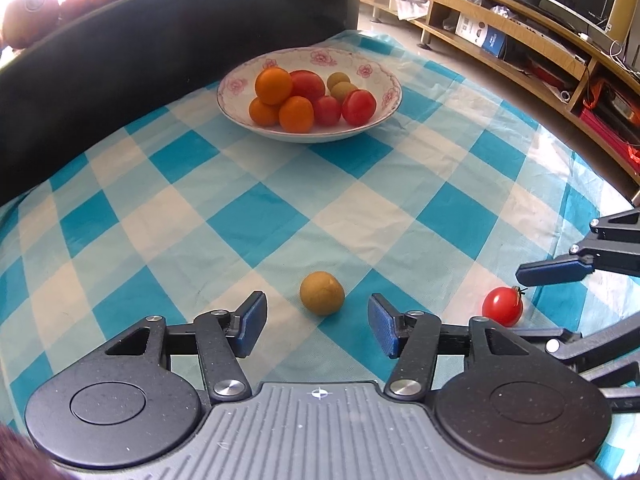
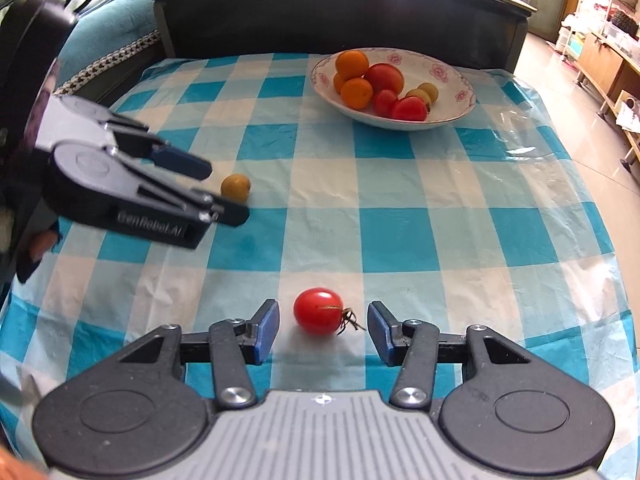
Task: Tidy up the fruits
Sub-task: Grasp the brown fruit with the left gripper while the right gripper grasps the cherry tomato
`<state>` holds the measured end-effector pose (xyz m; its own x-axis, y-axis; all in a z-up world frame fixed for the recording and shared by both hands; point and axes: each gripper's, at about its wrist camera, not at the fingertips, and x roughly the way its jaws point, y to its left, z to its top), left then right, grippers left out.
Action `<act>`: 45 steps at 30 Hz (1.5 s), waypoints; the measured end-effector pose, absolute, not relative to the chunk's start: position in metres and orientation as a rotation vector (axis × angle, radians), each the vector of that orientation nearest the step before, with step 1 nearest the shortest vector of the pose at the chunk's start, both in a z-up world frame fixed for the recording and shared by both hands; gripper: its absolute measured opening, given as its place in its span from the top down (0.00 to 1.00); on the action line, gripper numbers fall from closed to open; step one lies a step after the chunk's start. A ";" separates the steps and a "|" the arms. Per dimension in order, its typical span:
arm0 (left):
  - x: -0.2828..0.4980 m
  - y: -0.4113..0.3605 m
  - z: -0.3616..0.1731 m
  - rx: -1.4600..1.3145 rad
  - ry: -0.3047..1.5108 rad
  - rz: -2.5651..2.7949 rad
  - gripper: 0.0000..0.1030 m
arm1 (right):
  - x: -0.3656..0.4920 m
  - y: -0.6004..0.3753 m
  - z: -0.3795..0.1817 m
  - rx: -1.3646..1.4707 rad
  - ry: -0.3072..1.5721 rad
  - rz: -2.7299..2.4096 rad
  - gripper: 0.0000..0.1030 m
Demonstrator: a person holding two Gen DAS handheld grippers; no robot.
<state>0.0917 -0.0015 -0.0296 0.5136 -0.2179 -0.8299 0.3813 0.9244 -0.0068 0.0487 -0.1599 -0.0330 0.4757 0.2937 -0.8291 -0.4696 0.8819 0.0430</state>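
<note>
Two loose fruits lie on the counter's checked cloth (image 1: 248, 224), and one bowl (image 1: 384, 96) stands farther back, toward the dark ledge. In the bowl, left to right, are three round oranges (image 1: 273, 85), three glossy red tomatoes (image 1: 359, 107) and two small tan fruits (image 1: 343, 90). Nearer than the bowl and left of it in the right wrist view, a matte, slightly dimpled tan fruit (image 1: 322, 293) sits just ahead of the left tongs (image 1: 318, 326); these stand released, blue ribbed pads well apart, neither touching the fruit. Further right, a smooth cherry tomato (image 2: 318, 311) with a dry stem lies on the cloth, nearer than the bowl, just ahead of the right tongs (image 2: 323, 332), which are also released, pads clear of it on both sides. The left wrist view alone shows long wooden shelves (image 1: 520, 36) to the right of the bowl with boxes and cables on them. The right wrist view alone shows the whole left tool from the side, black and grey plastic with raised lettering, and a shiny tiled floor (image 2: 560, 80) right of the bowl. The cloth is thin, crinkled, blue and white; the bowl is white china with pink flowers.
</note>
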 end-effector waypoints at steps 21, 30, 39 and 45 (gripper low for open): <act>0.103 -0.013 -0.038 0.209 0.976 -0.360 0.67 | 0.058 -0.156 -0.043 -0.222 0.999 0.426 0.66; 0.097 -0.015 -0.038 0.227 0.986 -0.363 0.68 | 0.060 -0.161 -0.042 -0.203 1.001 0.385 0.68; 0.093 -0.019 -0.040 0.262 0.970 -0.355 0.61 | 0.062 -0.162 -0.042 -0.188 0.997 0.372 0.68; 0.089 -0.019 -0.040 0.268 0.965 -0.345 0.57 | 0.063 -0.164 -0.043 -0.178 0.996 0.369 0.68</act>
<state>0.0894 -0.0194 -0.0399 0.5224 -0.1663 -0.8363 0.4018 0.9131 0.0694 0.0627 -0.1638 -0.0428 0.4884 0.2214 -0.8441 -0.3820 0.9239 0.0213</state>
